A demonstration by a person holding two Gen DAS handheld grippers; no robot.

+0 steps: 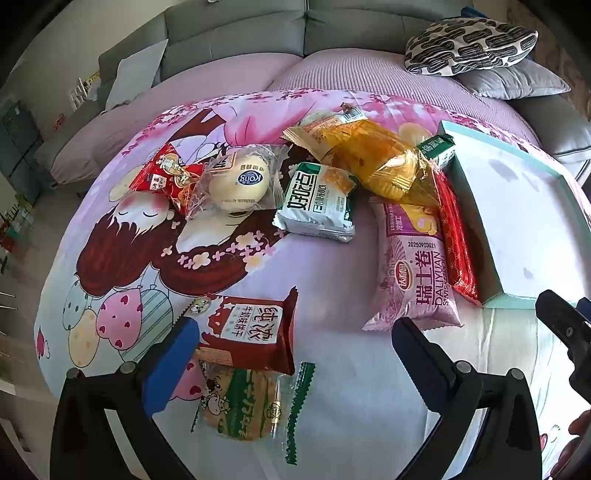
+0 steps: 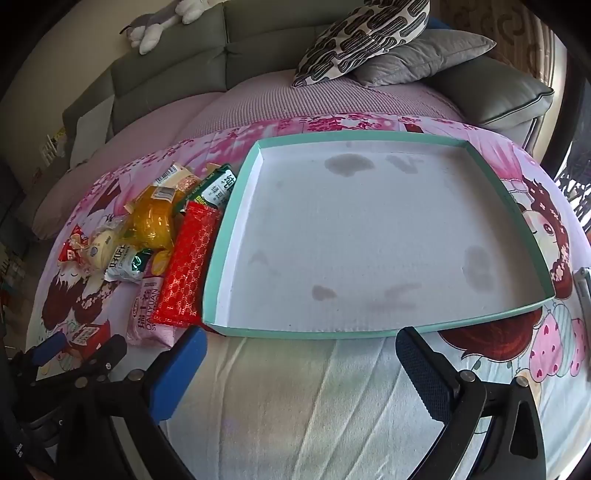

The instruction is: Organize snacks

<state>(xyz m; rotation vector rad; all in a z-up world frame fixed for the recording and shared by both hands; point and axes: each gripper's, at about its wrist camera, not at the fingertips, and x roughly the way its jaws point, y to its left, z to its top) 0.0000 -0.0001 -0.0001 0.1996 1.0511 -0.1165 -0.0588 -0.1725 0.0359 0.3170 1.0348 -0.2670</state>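
Several snack packets lie on a cartoon-print sheet. In the left wrist view my left gripper [image 1: 295, 343] is open, with a dark red biscuit packet [image 1: 251, 334] and a green-striped cracker packet [image 1: 240, 402] between its fingers. Farther off lie a pink Swiss roll bag [image 1: 413, 266], a shiny red packet [image 1: 456, 236], a green-white packet [image 1: 317, 201], a yellow bag [image 1: 384, 162], a round bun [image 1: 238, 182] and a small red packet [image 1: 166, 173]. In the right wrist view my right gripper [image 2: 301, 354] is open and empty just before the near rim of an empty teal box lid [image 2: 229, 225].
The box lid's rim [image 1: 465, 184] also shows at the right of the left wrist view, with the shiny red packet against its left wall. A grey sofa back [image 1: 236, 33] and patterned cushions [image 2: 362, 37] lie beyond. The right gripper shows at the left view's right edge [image 1: 565, 328].
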